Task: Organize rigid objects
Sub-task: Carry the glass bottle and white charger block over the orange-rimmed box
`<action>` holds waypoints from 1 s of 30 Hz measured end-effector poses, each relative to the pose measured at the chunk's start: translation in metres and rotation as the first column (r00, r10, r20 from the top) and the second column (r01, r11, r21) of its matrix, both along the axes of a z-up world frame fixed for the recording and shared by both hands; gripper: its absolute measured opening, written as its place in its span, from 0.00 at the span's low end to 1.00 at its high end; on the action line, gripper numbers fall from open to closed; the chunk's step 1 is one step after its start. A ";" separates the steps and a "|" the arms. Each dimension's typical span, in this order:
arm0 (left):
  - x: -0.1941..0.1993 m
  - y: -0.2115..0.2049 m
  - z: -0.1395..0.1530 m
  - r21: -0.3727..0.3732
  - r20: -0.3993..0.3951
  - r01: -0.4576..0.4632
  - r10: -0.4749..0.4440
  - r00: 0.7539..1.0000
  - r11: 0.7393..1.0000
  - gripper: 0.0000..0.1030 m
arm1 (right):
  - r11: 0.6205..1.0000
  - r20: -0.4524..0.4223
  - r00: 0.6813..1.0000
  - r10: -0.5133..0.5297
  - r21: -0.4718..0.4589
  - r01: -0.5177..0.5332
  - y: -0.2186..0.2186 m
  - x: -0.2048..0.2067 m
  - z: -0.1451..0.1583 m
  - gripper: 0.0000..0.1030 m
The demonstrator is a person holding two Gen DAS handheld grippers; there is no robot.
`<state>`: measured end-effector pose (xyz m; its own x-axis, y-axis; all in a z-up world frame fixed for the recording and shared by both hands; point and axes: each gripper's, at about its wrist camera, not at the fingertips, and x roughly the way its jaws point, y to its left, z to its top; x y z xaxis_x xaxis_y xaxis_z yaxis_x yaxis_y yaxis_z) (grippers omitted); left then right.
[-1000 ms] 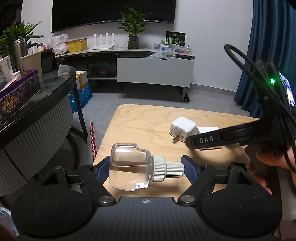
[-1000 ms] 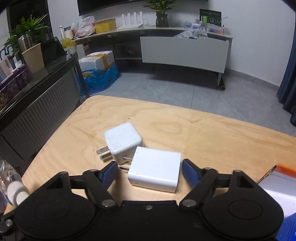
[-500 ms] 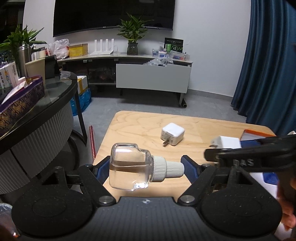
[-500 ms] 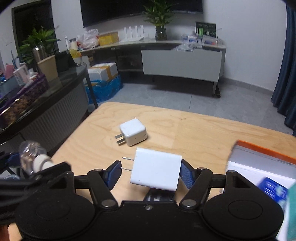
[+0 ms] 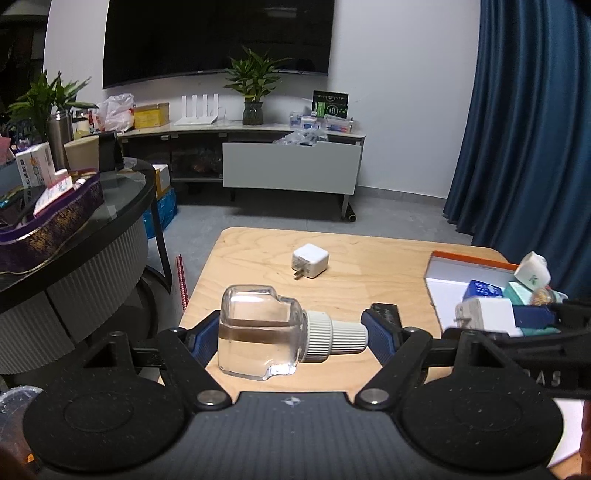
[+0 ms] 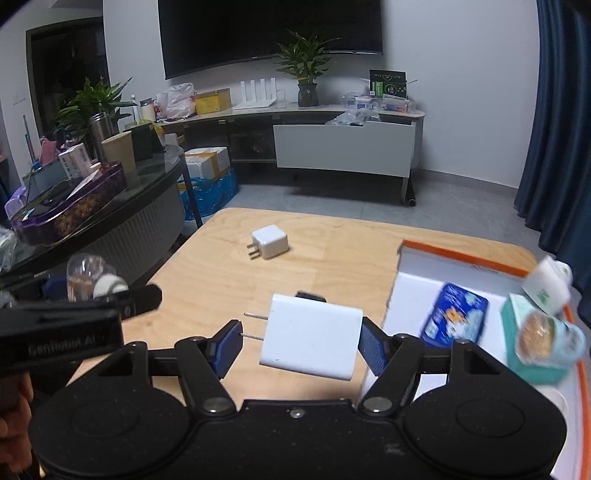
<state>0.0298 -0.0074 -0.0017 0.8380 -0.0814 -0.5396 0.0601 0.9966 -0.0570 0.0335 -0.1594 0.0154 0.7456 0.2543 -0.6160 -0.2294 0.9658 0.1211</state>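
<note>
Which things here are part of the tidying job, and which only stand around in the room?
Job:
clear bottle, in left gripper
flat white charger, in right gripper
small white charger on wooden table
orange-rimmed box

Around:
television
potted plant
blue curtain

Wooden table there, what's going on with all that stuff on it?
A person is tidying small items, one tool in each hand. The left tool grips a clear bottle of liquid by its ends. The right tool holds a white charger lifted beside the orange-rimmed box, which already holds several items. A smaller white plug lies on the wooden table.
</note>
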 end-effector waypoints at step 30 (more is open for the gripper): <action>-0.056 -0.025 0.020 -0.003 0.083 0.050 -0.050 0.995 0.999 0.79 | 0.998 0.061 0.997 -0.055 0.020 0.054 -0.037 -0.079 0.018 0.78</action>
